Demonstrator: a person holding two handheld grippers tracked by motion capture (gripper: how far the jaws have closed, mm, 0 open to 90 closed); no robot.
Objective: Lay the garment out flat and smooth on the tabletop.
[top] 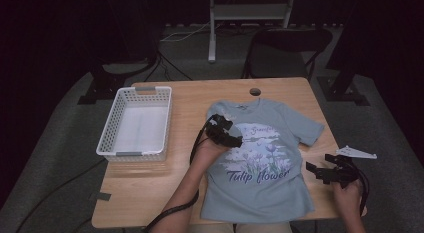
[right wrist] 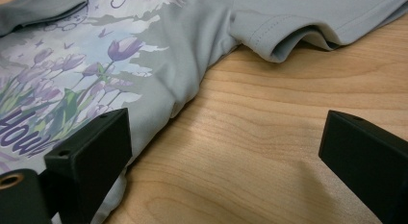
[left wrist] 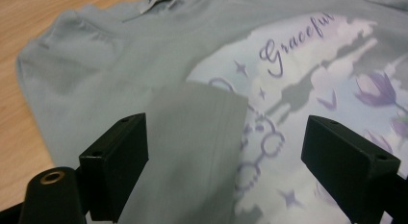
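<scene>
folding looks to be the work in hand: a pale blue t-shirt [top: 260, 163] with a "tulip flower" print lies face up on the wooden table [top: 150, 188], neck toward the far edge, and its left sleeve [left wrist: 192, 152] is already turned in over the chest print. the left gripper [top: 227, 133] hangs over that folded sleeve with its jaws spread wide, clasping nothing; in the left gripper view the flap lies between the two black jaws, loose and flat. the right gripper [top: 325, 172] sits just off the shirt's right side, low over bare wood, jaws likewise parted and empty, with the right sleeve [right wrist: 288, 34] further ahead of it and the hem edge beside its near jaw.

as a judgement, the weak point is the folded sleeve: nothing pins it, so any drag on the body of the shirt could let it slide back open or skew the crease. the right sleeve has a rumpled, lifted cuff; a pinch taken there may catch one layer alone and fold crooked. a jaw pushed along the table could also bunch the side seam instead of getting under it. the white plastic basket [top: 135, 124] stands well apart at the left, empty.
</scene>
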